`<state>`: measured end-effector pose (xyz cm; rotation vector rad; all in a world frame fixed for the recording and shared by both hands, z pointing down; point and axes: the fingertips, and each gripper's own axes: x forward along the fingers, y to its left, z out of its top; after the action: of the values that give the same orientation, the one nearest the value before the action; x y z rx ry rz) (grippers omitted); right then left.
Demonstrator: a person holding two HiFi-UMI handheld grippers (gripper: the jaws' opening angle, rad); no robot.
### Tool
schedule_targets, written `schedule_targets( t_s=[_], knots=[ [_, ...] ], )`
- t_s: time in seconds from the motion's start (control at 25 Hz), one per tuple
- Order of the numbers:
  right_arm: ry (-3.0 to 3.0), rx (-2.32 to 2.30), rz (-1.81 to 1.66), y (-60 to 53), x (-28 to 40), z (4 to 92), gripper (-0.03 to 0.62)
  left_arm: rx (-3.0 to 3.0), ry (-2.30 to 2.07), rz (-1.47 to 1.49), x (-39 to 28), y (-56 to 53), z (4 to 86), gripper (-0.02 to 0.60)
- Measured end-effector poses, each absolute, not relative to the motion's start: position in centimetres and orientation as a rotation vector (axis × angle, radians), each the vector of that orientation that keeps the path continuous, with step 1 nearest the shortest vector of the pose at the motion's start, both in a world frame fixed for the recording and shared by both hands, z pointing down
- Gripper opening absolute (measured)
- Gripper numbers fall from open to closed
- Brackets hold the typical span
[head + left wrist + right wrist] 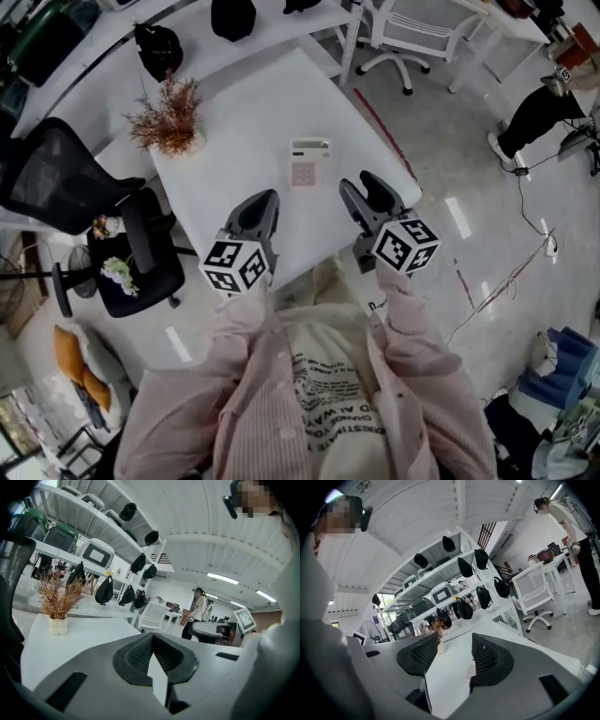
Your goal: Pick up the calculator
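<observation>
1. The calculator [309, 162] lies flat on the white desk [234, 103], near its middle and ahead of both grippers, touched by neither.
2. The left gripper [259, 208] hangs over the near edge of the desk. In the left gripper view its jaws are together, the ribbed pads [136, 656] meeting along one line with nothing between them.
3. The right gripper [362, 186] is also over the near edge, just right of the calculator's line. In the right gripper view its jaws stand apart and hold nothing.
4. In that view, bare desk shows in the gap, and the calculator [469, 671] appears farther off, close to the inner edge of the right-hand pad [487, 657].
5. A dried plant [169, 120] in a small white pot stands near the desk's far left corner, well apart from the calculator.
6. A black chair [56, 178] stands left of the desk.
7. Shelves [93, 531] with black bags rise beyond the desk.
</observation>
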<state>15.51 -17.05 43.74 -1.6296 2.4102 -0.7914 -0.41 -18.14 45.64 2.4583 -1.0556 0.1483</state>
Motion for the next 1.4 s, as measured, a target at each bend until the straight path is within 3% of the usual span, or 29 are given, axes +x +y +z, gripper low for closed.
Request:
schedule_targets(
  t_s=[0.6,1.4],
  knots=[
    [2.660,-1.402,-1.074,-26.7,17.5,52.2,0.204,2.229,-1.201,0.208,3.3,-24.7,51.8,0.002],
    [2.956,-1.177,-1.306,-33.3,16.3,63.8,0.204,2.043,-1.231,0.273,3.5,-30.2,60.6,0.002]
  ],
)
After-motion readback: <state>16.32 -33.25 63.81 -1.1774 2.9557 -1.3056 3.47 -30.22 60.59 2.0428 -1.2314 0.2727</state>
